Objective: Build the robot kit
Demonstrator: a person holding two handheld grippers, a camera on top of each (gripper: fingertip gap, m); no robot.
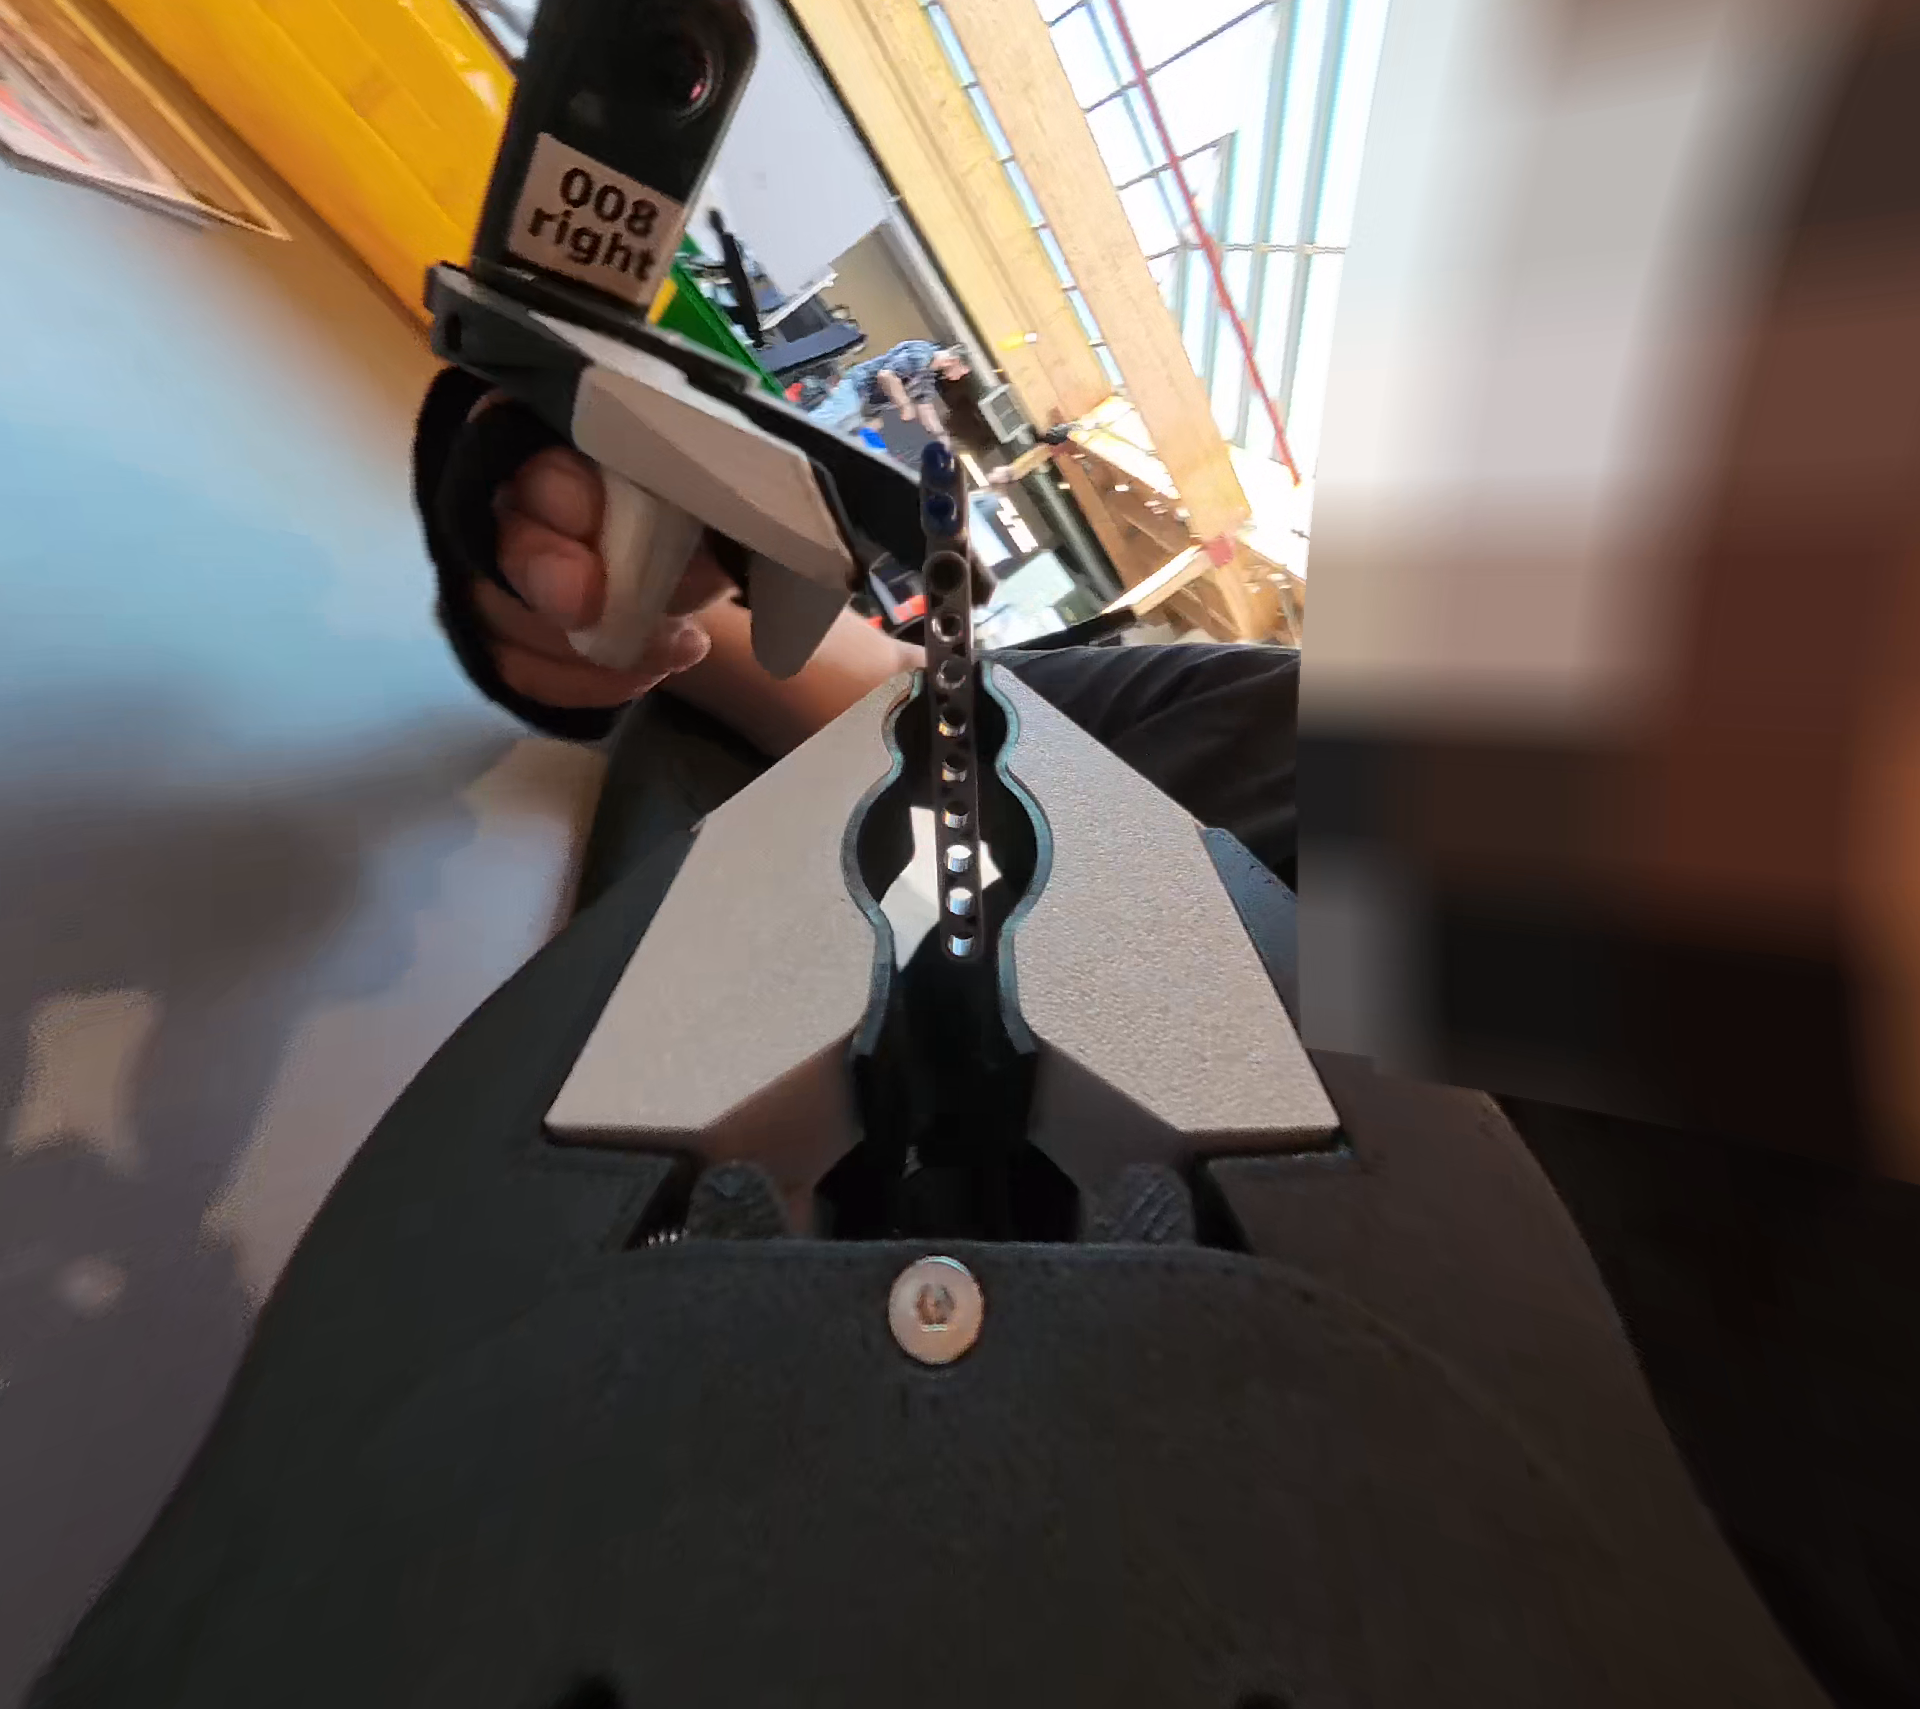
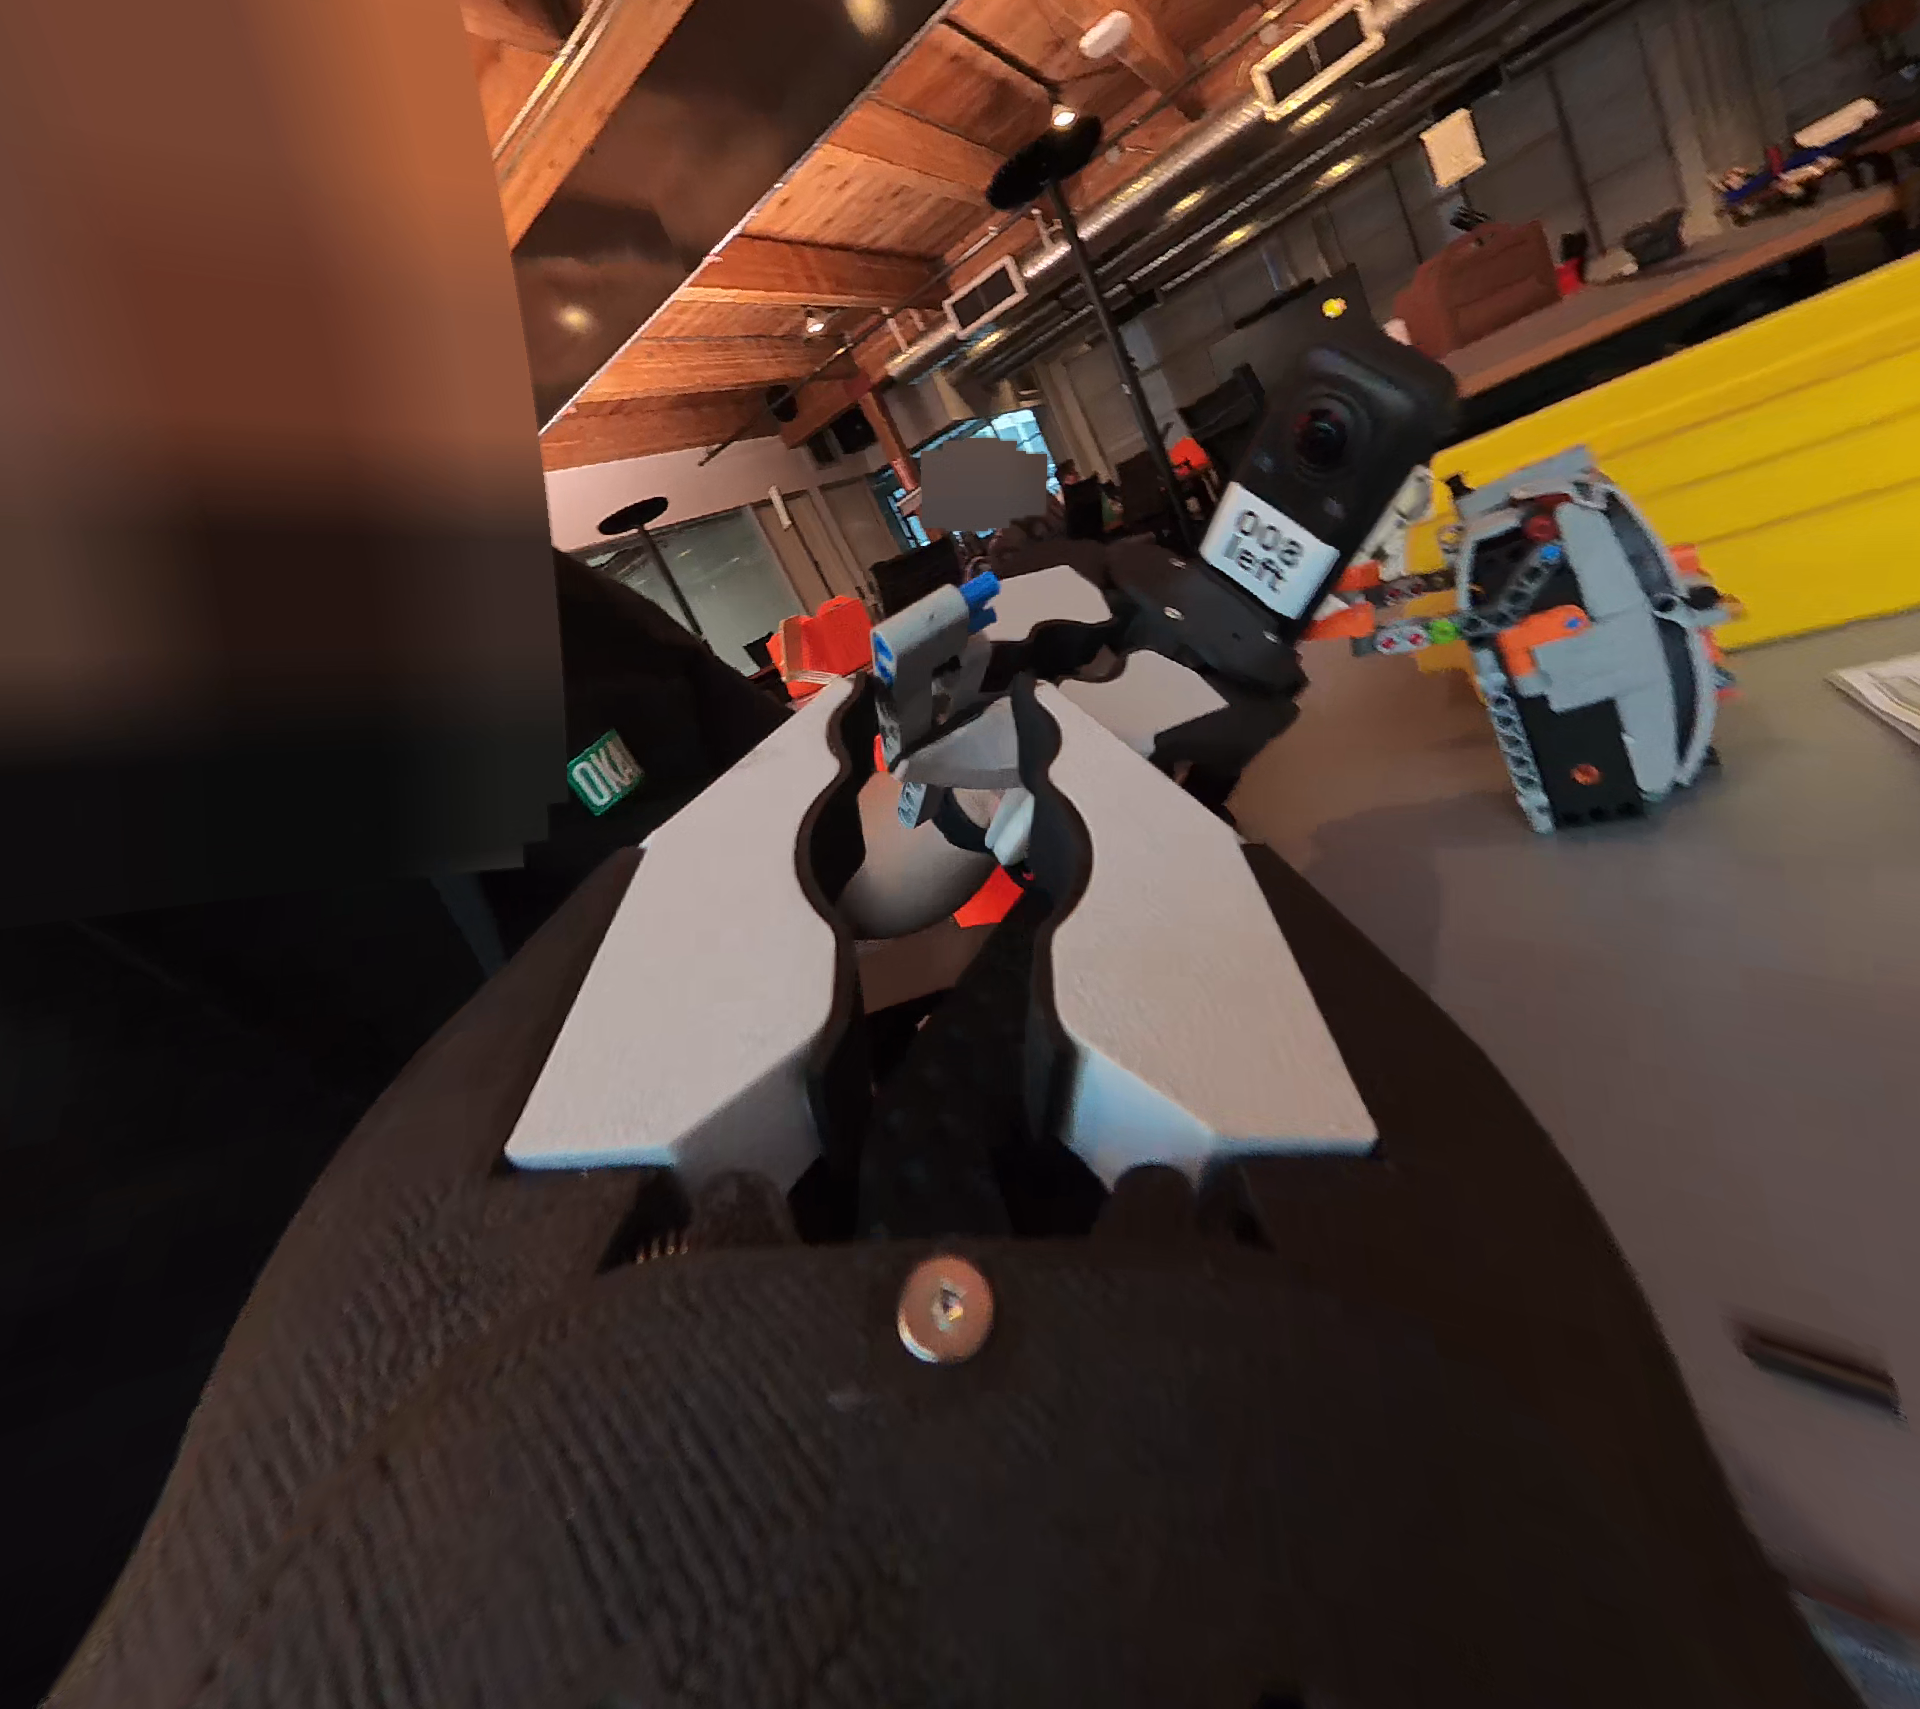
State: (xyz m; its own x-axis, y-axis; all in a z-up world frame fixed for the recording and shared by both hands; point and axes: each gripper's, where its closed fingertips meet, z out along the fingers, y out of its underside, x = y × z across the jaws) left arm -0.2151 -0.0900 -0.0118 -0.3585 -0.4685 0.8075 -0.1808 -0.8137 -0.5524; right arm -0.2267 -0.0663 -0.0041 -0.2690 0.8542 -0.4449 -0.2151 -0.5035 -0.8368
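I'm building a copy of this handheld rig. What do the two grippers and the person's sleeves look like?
Each gripper, left and right, has two light grey wedge-shaped fingers with black scalloped inner edges on a textured black body fixed by a silver screw. Each carries a black camera block with a white label. The right one has a pale pistol handle. A black cuff shows.
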